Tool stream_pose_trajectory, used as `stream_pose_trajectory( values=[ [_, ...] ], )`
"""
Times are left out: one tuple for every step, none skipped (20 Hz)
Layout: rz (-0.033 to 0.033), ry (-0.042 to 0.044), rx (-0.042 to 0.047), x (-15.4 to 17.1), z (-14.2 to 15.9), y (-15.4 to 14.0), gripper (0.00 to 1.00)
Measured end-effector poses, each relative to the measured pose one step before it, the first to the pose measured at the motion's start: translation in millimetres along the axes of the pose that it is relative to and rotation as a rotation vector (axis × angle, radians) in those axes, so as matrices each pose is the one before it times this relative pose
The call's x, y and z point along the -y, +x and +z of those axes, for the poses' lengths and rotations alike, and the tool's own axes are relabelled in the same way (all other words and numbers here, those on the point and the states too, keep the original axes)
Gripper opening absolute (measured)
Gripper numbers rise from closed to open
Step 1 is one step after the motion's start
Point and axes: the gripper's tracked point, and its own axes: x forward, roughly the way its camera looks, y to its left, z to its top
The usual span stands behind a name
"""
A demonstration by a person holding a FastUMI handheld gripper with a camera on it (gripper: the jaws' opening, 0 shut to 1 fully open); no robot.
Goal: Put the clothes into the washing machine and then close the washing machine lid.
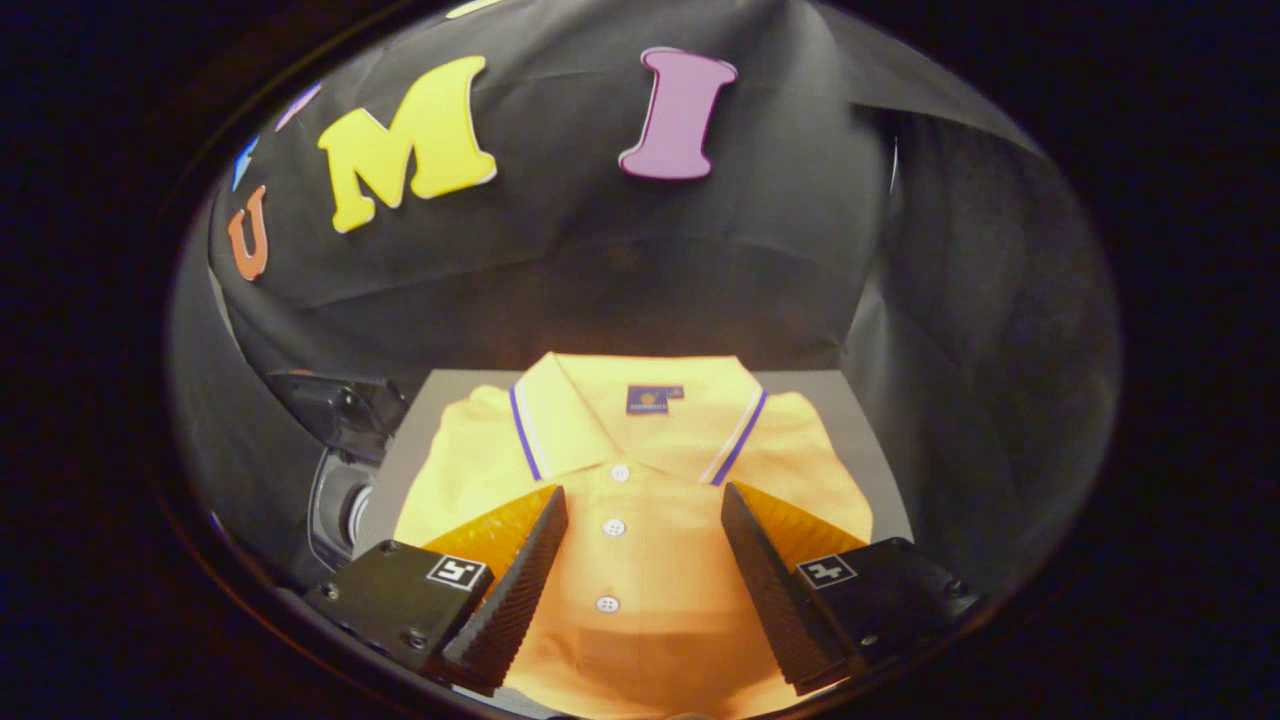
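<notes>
Lying flat on the grey worktop (860, 420), a folded yellow polo shirt (640, 560) (collar away) sits between the fingers of the hand-held gripper (645, 500), spread wide, gripping nothing. A dark machine-like object (340, 450) stands beside the worktop; half cut off, hard to identify.

Light falls from above onto the middle of the scene, so the folded yellow polo shirt with blue-striped collar (640, 500) glows bright, nearly washed out along its placket, while the grey bench (860, 470) under it stays dull. The black cloth wall (600, 260) is dim and darkens outward. The gripper (645, 585), jaws wide apart above the shirt, looks sharp. Fisheye bending curves the bench's edges, and the dark washing machine (340, 470) sits in shadow, slightly soft.
</notes>
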Motion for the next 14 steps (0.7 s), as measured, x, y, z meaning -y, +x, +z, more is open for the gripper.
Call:
stream_pose_trajectory(
  values=[
    [-0.00297, 0.00054, -0.02088, -1.10, -4.71, 3.32, 0.97],
    [0.00105, 0.00122, -0.02051, -0.37, -1.56, 0.49, 0.97],
    [0.00401, -0.00174, -0.00347, -0.15, -0.61, -0.26, 0.97],
    [0.00724, -0.00822, -0.00328, -0.24, -0.43, 0.11, 0.97],
    [0.00885, 0.00296, 0.00524, 0.02, 0.03, 0.55, 0.96],
    [0.00954, 0.01666, 0.00797, -1.52, 1.07, 0.62, 0.96],
    [0.00861, 0.02299, 0.01080, 0.39, -0.45, 1.52, 0.96],
    [0.00529, 0.00818, 0.00203, -0.24, 0.46, -0.72, 0.96],
    [0.00272, -0.02293, -0.01472, 2.27, -3.64, 1.65, 0.95],
    [0.00306, -0.01882, -0.00907, 0.62, 0.20, 0.62, 0.95],
    [0.00450, -0.00294, -0.01227, -0.95, -0.35, -0.02, 0.95],
    [0.00973, -0.00128, -0.00547, -1.61, 1.34, -0.73, 0.94],
    [0.00719, -0.00574, -0.00062, -0.47, -0.22, -0.43, 0.90],
    [0.01185, -0.00063, 0.00361, -0.78, 1.11, 0.65, 0.87]
  ],
)
